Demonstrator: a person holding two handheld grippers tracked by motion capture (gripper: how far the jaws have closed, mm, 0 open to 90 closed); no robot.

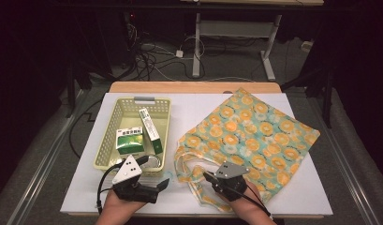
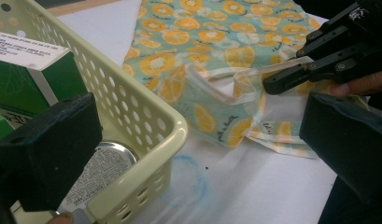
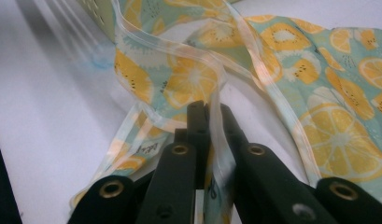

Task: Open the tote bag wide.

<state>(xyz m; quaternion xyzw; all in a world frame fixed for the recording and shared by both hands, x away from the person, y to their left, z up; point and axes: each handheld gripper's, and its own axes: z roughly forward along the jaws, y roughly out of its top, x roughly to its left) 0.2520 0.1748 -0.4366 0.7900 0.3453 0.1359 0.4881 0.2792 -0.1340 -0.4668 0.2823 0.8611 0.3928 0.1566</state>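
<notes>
1. Orange-slice print on pale teal cloth: the tote bag (image 1: 247, 136) lies flat on the right half of the white table (image 1: 194, 197), its mouth and handles turned toward the person's side.
2. The right gripper (image 1: 209, 177) sits at the bag's near-left corner, where the handles bunch up. In the right gripper view its two black jaws are closed together on a translucent-edged handle strap (image 3: 220, 123), which runs up out of the jaws and loops back into the cloth.
3. The rest of the bag spreads away from that gripper, up and to the right in the high view; only the strap is pinched, and the body of the bag rests on the table.
4. The left gripper (image 1: 166, 183) hovers just in front of the near edge of the cream plastic basket (image 1: 107, 154), left of the bag's handles. In the left gripper view its jaws stand wide apart with nothing between the pads; the basket's corner and a stretch of bare table lie between them.
5. The basket stands left of the bag, close but apart from the cloth. Inside it are a green-and-white box (image 1: 129, 140), a long narrow box (image 1: 149, 124) leaning along the right wall, and a round silver lid (image 2: 104, 165) at the near end.
6. From the left gripper view, the right gripper's closed tips show at the bag's strap, well across from the left gripper's open jaws.
</notes>
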